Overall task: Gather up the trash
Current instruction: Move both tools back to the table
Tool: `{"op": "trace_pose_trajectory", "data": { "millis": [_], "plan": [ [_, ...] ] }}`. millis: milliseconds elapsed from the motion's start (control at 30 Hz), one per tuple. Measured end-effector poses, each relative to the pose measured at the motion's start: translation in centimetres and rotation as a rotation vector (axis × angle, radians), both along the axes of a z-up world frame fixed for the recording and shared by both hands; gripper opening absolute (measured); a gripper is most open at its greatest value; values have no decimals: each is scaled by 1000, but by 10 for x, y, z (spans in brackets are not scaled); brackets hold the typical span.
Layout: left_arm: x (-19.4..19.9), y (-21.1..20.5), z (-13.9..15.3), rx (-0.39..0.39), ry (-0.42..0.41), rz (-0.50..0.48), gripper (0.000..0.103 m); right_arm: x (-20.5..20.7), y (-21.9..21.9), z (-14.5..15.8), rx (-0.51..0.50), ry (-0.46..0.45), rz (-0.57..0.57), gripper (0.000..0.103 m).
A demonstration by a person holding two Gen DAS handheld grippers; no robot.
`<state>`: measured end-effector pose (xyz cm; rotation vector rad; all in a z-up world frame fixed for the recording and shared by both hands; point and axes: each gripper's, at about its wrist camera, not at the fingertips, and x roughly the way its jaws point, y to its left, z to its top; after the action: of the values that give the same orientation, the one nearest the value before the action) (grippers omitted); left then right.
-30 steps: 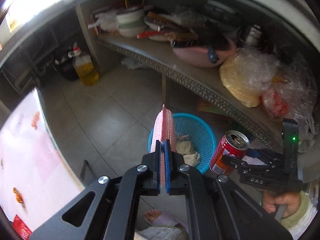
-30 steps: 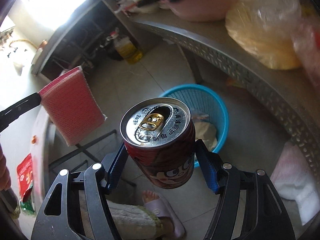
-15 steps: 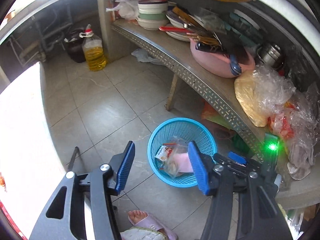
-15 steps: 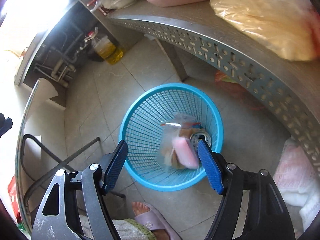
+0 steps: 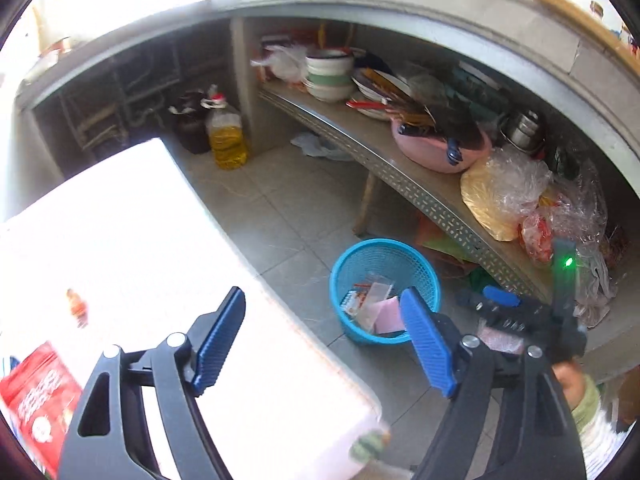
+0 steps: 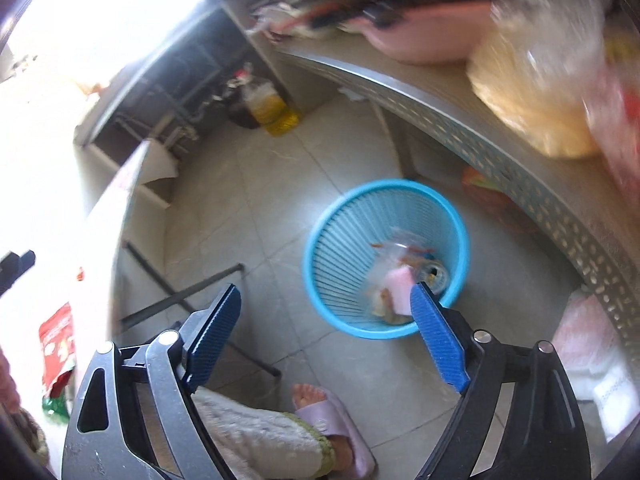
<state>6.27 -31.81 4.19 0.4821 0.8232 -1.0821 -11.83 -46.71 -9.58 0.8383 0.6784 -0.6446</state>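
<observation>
Both my claws are empty, jaws opening: left gripper [image 5: 324, 344], right gripper [image 6: 326, 338]. The pink sponge [image 6: 398, 286] and what looks like the can [image 6: 436, 274] lie in the blue basket [image 6: 320, 240], floor right of the table [image 5: 140, 240].

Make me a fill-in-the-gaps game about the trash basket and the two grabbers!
1. The round plastic mesh basket on the tiled floor is coloured ____.
2. The pink sponge lies ____ that basket.
3. Between the opening jaws of the left gripper and of the right gripper there is ____.
4. The red snack packet lies on the white ____.

Missing words: blue; inside; nothing; table
</observation>
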Motion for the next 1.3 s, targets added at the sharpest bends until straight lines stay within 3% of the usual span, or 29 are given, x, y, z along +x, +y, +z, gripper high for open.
{"op": "trace_pose_trajectory", "data": {
  "millis": [400,800,1300],
  "plan": [
    [7,126,32,-124,-76,177,87,41,54,60,-73,-84,197,89],
    [13,202,43,-203,-135,248,90,78,101,94,-149,-83,323,93],
    [32,288,38,-236,-124,435,90,157,144,118,-100,-134,529,93]
  ]
}}
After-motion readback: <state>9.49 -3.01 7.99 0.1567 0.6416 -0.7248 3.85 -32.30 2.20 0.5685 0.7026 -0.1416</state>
